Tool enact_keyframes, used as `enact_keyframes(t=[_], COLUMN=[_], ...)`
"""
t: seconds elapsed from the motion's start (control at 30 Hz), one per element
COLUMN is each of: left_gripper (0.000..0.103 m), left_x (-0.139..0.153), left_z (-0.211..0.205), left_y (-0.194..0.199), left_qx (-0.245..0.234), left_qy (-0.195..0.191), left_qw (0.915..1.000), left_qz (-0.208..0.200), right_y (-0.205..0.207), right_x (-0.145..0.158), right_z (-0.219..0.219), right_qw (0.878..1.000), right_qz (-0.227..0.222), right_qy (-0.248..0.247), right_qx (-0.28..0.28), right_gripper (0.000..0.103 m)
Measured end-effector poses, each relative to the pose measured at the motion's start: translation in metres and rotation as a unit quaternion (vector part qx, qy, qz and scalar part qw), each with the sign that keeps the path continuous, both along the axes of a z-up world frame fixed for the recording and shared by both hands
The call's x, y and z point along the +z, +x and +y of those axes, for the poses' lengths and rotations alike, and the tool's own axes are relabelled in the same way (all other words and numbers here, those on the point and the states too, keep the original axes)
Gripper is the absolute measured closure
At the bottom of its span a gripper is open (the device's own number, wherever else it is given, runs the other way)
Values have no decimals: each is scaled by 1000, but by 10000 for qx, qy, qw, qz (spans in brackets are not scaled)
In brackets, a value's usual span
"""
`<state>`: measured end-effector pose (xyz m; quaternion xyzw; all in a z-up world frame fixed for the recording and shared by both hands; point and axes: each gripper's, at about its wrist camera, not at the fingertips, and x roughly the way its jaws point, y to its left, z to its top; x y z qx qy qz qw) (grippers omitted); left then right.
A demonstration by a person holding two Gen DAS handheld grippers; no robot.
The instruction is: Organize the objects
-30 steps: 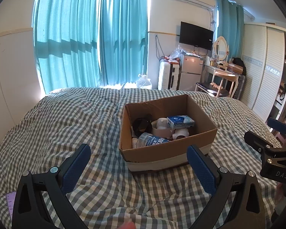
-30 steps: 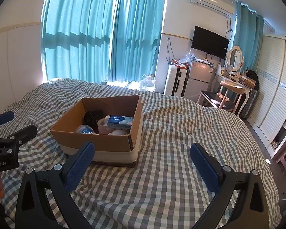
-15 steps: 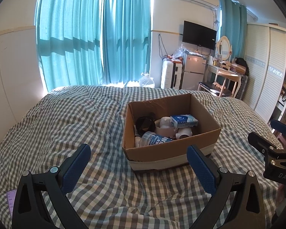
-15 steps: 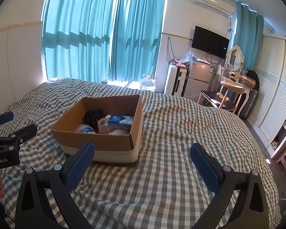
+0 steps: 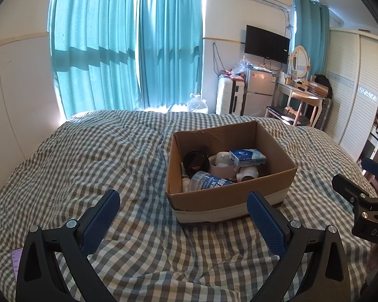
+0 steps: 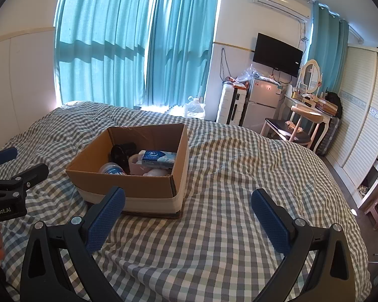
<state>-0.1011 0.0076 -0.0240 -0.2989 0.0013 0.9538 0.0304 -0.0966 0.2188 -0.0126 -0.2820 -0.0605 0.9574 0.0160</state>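
An open cardboard box [image 5: 229, 196] [image 6: 128, 188] sits on the checked bed. Inside lie a blue-and-white tissue pack [image 5: 248, 157] [image 6: 158, 156], a clear jar with a blue label [image 5: 208, 181] [image 6: 112, 170], a black round object [image 5: 196, 161] [image 6: 121, 152], a pink container [image 5: 220, 170] and a white item [image 5: 248, 173]. My left gripper [image 5: 184, 211] is open and empty, just short of the box's near wall. My right gripper [image 6: 187, 209] is open and empty, near the box's right front corner.
The grey-checked bedcover [image 5: 100, 156] is wrinkled around the box. A purple card [image 5: 15, 256] lies at the bed's left edge. Teal curtains [image 5: 126, 50], a fridge [image 5: 258, 93], a suitcase [image 5: 228, 98], a chair [image 6: 289, 130] and a wardrobe [image 6: 365, 125] stand beyond the bed.
The left wrist view has shifted slightly, so the box sits a little farther right. The right gripper has hardly moved. Both grippers stay open.
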Motion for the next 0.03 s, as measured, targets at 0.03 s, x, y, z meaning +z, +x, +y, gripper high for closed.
enact_keyframes(t=[0.03], left_gripper=[0], left_x=[0], left_z=[0], left_y=[0], left_qx=[1], left_qy=[5], left_qw=[10000], left_qz=[-8], right_y=[0], right_x=[0], right_z=[0], right_qw=[10000], right_qz=[-2], right_qy=[-7], right_qx=[2], right_gripper=[2])
